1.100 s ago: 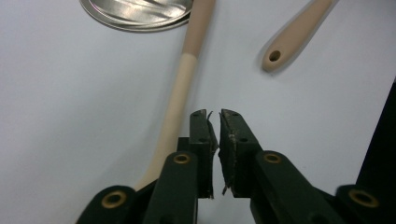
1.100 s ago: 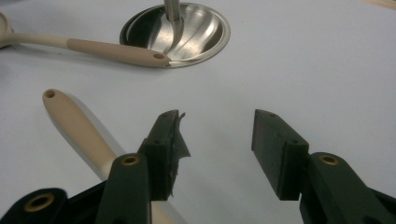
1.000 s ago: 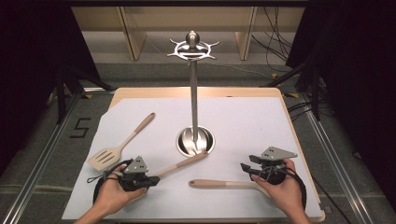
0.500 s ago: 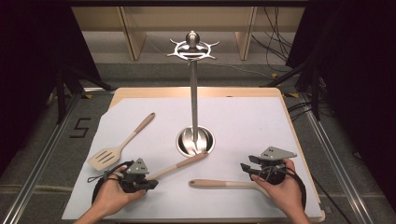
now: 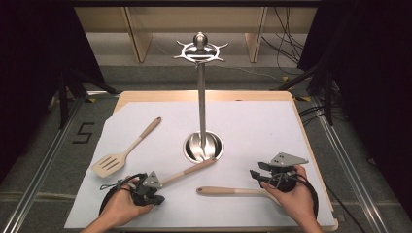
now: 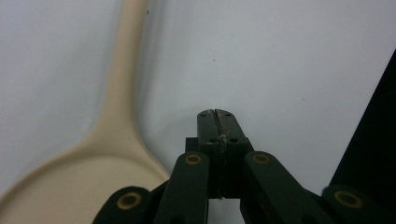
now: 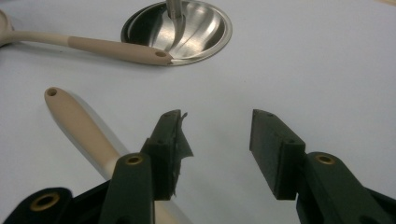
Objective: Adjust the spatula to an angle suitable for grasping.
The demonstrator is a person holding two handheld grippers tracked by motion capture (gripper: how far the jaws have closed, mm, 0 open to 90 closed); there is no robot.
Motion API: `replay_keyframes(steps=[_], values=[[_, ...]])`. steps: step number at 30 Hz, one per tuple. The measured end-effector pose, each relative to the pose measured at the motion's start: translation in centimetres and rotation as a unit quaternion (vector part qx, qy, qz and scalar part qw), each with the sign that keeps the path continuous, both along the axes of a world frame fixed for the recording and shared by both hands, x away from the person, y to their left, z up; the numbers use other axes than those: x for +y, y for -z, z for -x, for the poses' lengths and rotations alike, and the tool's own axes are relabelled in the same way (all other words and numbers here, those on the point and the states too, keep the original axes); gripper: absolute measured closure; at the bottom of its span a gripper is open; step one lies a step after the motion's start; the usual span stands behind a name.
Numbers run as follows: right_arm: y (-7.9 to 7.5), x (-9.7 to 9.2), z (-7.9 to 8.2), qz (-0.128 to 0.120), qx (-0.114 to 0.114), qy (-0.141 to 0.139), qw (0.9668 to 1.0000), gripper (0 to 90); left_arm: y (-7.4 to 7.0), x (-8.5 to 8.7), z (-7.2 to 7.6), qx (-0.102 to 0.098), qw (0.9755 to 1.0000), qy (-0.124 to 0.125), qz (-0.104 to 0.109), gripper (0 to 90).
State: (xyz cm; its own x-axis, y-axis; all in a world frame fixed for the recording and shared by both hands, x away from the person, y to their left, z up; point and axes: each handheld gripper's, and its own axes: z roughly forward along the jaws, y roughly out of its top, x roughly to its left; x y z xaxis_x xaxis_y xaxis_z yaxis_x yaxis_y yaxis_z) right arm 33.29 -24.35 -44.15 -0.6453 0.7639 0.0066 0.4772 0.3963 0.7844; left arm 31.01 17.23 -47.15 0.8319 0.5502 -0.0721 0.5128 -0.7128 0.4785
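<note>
A beige spoon (image 5: 187,170) lies slanted on the white sheet, its handle end at the rim of the metal stand's base (image 5: 203,145). My left gripper (image 5: 156,194) sits at the spoon's bowl end. Its jaws are shut with nothing between them, and the bowl (image 6: 84,182) lies just to their left. A second beige utensil (image 5: 233,191) lies level at the front right. My right gripper (image 5: 256,171) is open, having just closed a little, with nothing between the pads. That utensil's handle (image 7: 79,121) runs under its left jaw.
A slotted beige spatula (image 5: 127,149) lies at the left of the sheet. The tall metal stand (image 5: 200,92) rises from the middle, with hooks (image 5: 200,48) at its top. Behind the table stand wooden shelves (image 5: 141,29), and cables trail at the right.
</note>
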Motion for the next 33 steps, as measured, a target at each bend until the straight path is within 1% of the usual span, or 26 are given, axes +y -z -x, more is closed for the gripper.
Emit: replay_keyframes(steps=[1, 2, 4, 6, 7, 8, 9, 11, 12, 14, 15, 16, 18, 19, 20, 21, 22, 24, 25, 26, 27, 28, 29, 30, 31, 33], values=[[0.0, 0.0, 0.0, 0.0, 0.0, 0.0, 1.0, 54.6, 0.1, 0.1, 0.0, 0.002, 1.0, -0.003, 0.0, 89.2], [0.0, 0.1, 0.1, -0.007, 0.01, 0.005, 0.9999, 54.6, 0.0, 0.1, -0.1, 0.005, 1.0, -0.004, 0.0, 89.2], [0.0, 0.0, 0.0, -0.006, 0.005, -0.001, 1.0, 54.6, 0.0, 0.2, -0.2, 0.006, 0.9999, -0.008, -0.002, 89.3], [0.0, 0.1, 0.0, -0.005, 0.006, 0.0, 1.0, 54.6, -0.1, 0.3, -0.1, 0.0, 0.9998, -0.01, -0.016, 89.3], [0.0, 0.0, 0.0, -0.001, 0.002, 0.001, 1.0, 54.7, -0.2, 0.5, -0.2, -0.009, 0.9994, -0.01, -0.031, 89.4], [0.0, 0.0, 0.0, -0.002, 0.003, 0.001, 1.0, 54.6, -0.2, 0.6, -0.2, -0.01, 0.9993, -0.012, -0.033, 89.4], [0.0, 0.1, 0.0, -0.009, 0.012, 0.0, 0.9999, 54.6, -0.2, 0.8, -0.2, -0.004, 0.9993, -0.013, -0.034, 89.5], [0.1, 0.0, 0.0, -0.008, 0.005, -0.003, 1.0, 54.7, -0.2, 1.0, -0.2, 0.0, 0.9992, -0.021, -0.034, 89.4], [0.0, 0.1, 0.2, -0.012, 0.011, 0.011, 0.9998, 54.7, -0.3, 1.1, -0.3, 0.001, 0.999, -0.016, -0.041, 89.5], [0.0, 0.1, 0.3, -0.015, 0.021, 0.011, 0.9996, 54.7, -0.3, 1.3, -0.3, 0.006, 0.999, -0.019, -0.04, 89.5], [0.0, 0.1, 0.2, -0.012, 0.019, 0.009, 0.9997, 54.7, -0.4, 1.5, -0.4, 0.012, 0.9988, -0.015, -0.046, 89.5], [0.0, 0.1, 0.2, -0.013, 0.019, 0.01, 0.9997, 54.7, -0.4, 1.6, -0.4, 0.01, 0.9986, -0.018, -0.048, 89.4], [0.0, 0.0, 0.2, -0.011, 0.018, 0.009, 0.9997, 54.7, -0.8, 1.6, -0.4, 0.014, 0.9984, -0.01, -0.054, 89.2], [0.0, 0.1, 0.2, -0.018, 0.022, 0.011, 0.9995, 54.7, -1.1, 1.5, -0.3, 0.005, 0.999, -0.014, -0.042, 88.1], [0.1, 0.1, 0.0, -0.013, 0.013, 0.006, 0.9998, 54.8, -1.5, 1.3, -0.4, 0.0, 0.9996, -0.008, -0.027, 84.8], [0.0, 0.0, -0.1, -0.007, 0.006, 0.002, 1.0, 54.7, -2.1, 0.9, -0.4, -0.014, 0.9997, 0.003, -0.018, 81.2], [0.0, 0.1, 0.0, -0.013, 0.013, 0.013, 0.9997, 54.7, -2.5, 0.7, -0.6, -0.028, 0.9993, 0.011, -0.021, 76.1], [0.0, 0.0, -0.1, -0.013, 0.016, 0.011, 0.9997, 54.7, -2.9, -0.1, -1.4, -0.059, 0.9978, 0.025, -0.021, 66.6], [-0.1, 0.0, -0.1, -0.011, 0.014, 0.01, 0.9998, 54.7, -3.0, -0.5, -1.8, -0.066, 0.9966, 0.04, -0.027, 63.2], [0.0, 0.0, -0.1, -0.013, 0.012, 0.012, 0.9998, 54.7, -3.0, -1.1, -2.6, -0.059, 0.9954, 0.062, -0.045, 59.0], [-0.1, 0.0, -0.1, -0.012, 0.01, 0.012, 0.9998, 54.7, -2.9, -1.4, -3.0, -0.056, 0.9942, 0.074, -0.053, 54.7], [-0.1, 0.0, 0.0, -0.016, 0.017, 0.014, 0.9996, 54.7, -2.8, -1.8, -3.3, -0.057, 0.9941, 0.077, -0.052, 53.6], [-0.1, 0.1, 0.0, -0.017, 0.017, 0.015, 0.9996, 54.7, -2.7, -2.3, -3.6, -0.056, 0.9928, 0.088, -0.059, 52.2], [-0.1, 0.0, -0.1, -0.014, 0.007, 0.013, 0.9998, 54.7, -2.7, -2.8, -4.1, -0.05, 0.9917, 0.099, -0.066, 50.8], [-0.1, 0.0, 0.0, -0.015, 0.011, 0.015, 0.9997, 54.7, -2.5, -3.3, -4.3, -0.041, 0.992, 0.1, -0.065, 49.7], [-0.1, 0.0, -0.1, -0.015, 0.011, 0.013, 0.9997, 54.7, -2.4, -3.9, -5.0, -0.022, 0.9895, 0.118, -0.081, 46.5]])
